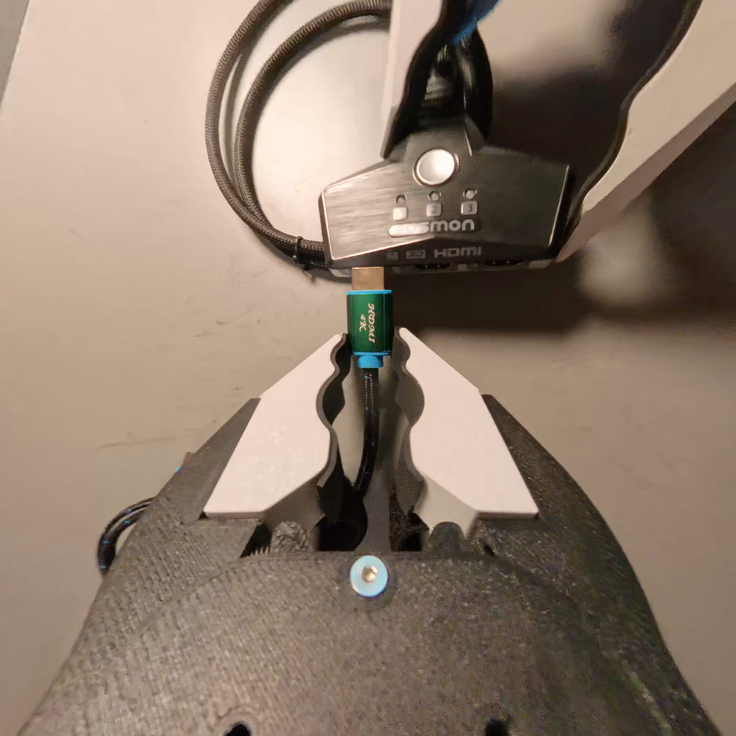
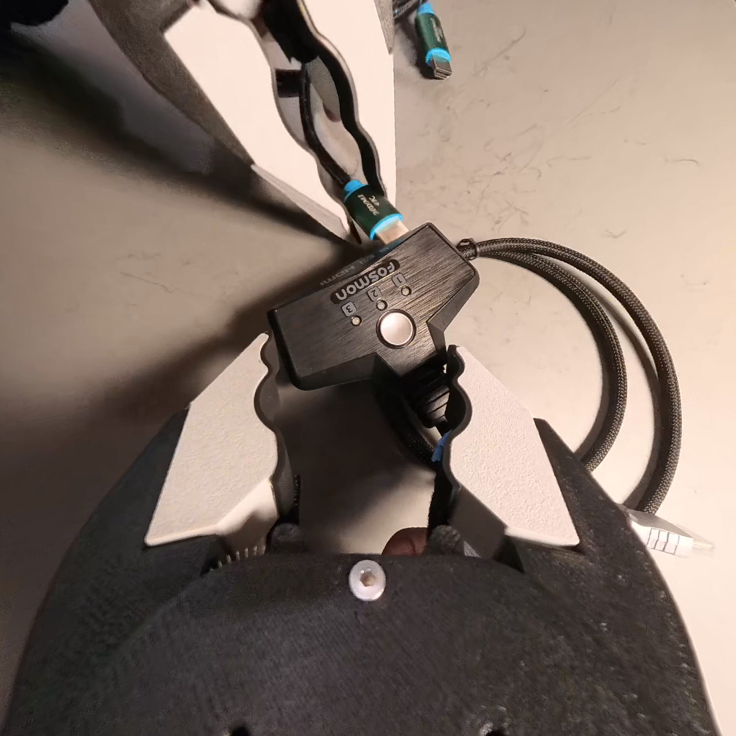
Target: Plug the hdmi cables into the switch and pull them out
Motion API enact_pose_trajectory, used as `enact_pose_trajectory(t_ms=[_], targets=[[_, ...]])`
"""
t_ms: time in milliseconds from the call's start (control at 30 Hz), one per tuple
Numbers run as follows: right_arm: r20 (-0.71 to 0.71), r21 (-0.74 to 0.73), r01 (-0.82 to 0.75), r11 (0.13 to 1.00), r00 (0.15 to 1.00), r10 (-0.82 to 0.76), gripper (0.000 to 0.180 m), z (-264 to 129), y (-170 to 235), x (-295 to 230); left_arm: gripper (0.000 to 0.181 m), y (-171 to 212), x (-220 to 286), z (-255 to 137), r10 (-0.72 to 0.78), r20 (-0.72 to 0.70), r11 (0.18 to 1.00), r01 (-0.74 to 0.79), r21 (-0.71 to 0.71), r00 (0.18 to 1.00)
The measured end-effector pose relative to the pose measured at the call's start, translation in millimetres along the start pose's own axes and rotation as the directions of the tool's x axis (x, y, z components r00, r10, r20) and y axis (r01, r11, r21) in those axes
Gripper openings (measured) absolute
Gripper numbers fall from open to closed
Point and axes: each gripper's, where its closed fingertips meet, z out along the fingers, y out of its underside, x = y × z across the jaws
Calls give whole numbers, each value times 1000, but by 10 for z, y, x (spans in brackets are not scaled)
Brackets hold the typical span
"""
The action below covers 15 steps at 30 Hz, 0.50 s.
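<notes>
The left tool [image 1: 368, 338] is clamped on the green HDMI plug [image 1: 368, 322] of a black-and-blue braided cable [image 1: 368, 418] that runs back between its grey fingers [image 1: 278, 430]. The plug's metal tip [image 1: 367, 278] sits at the leftmost port on the near face of the switch [image 1: 438, 215], partly inside it; how deep it goes cannot be told.

The right tool [image 2: 358, 358] is clamped on the narrow tail end of the switch [image 2: 374, 302], its right finger [image 2: 498, 438] pressed against the ribbed strain relief [image 2: 430, 394] where the switch's own lead leaves the body. The switch is a black brushed-metal box with a round silver button [image 2: 396, 328] and three small indicator lights.

Both rest over a pale, cream-coloured bench [image 1: 119, 239] with faint marbled veining and a few light scuffs; nothing of the room beyond it shows.

A black braided cable [image 1: 239, 139] lies looped on the bench beside the switch.

Only the right wrist view shows a second green plug [image 2: 434, 44] lying loose on the bench at the far right, and a silver connector [image 2: 669, 537] at the near right. Only the left wrist view looks straight at the switch's port face, where two more ports [image 1: 470, 265] stand open.
</notes>
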Motion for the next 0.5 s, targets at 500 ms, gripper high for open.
enact_pose_trajectory(t_ms=[500], targets=[[-55, -69, 117, 991, 991, -121, 85, 20, -9, -42, 20, 69, -5, -92, 158, 36, 944, -140, -298, 987]])
